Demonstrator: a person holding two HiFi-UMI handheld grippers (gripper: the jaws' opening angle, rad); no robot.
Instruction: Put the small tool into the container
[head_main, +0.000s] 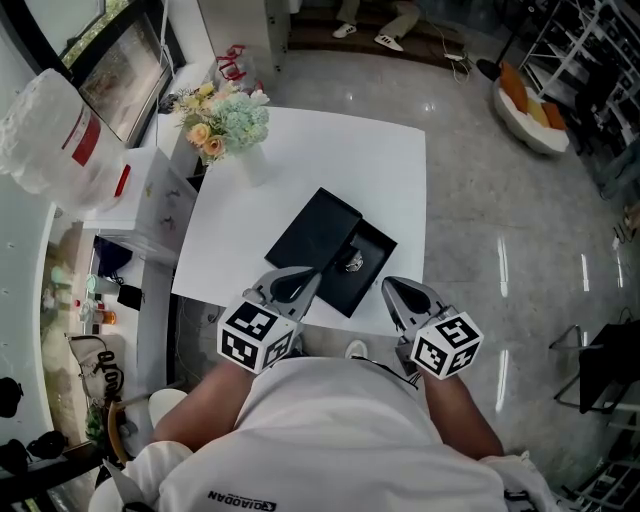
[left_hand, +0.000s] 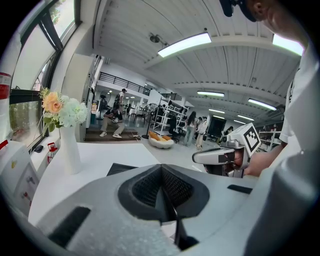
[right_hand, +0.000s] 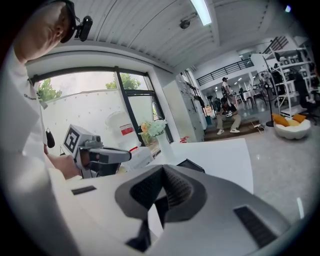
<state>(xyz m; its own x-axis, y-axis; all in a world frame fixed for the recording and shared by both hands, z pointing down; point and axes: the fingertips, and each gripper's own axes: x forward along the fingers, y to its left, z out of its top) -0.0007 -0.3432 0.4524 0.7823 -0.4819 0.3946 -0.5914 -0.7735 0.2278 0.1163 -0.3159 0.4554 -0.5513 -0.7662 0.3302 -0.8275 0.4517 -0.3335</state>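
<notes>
Left gripper (head_main: 308, 277) and right gripper (head_main: 392, 287) parked lower centre, both clamped shut on nothing, clear of black container (head_main: 338, 292) (small tool (head_main: 354, 263) seemingly already inside).

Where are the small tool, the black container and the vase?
small tool (head_main: 354, 263), head view, its shiny middle.
black container (head_main: 312, 240), head view, its flat left half.
vase (left_hand: 70, 149), left gripper view, its white body.
</notes>
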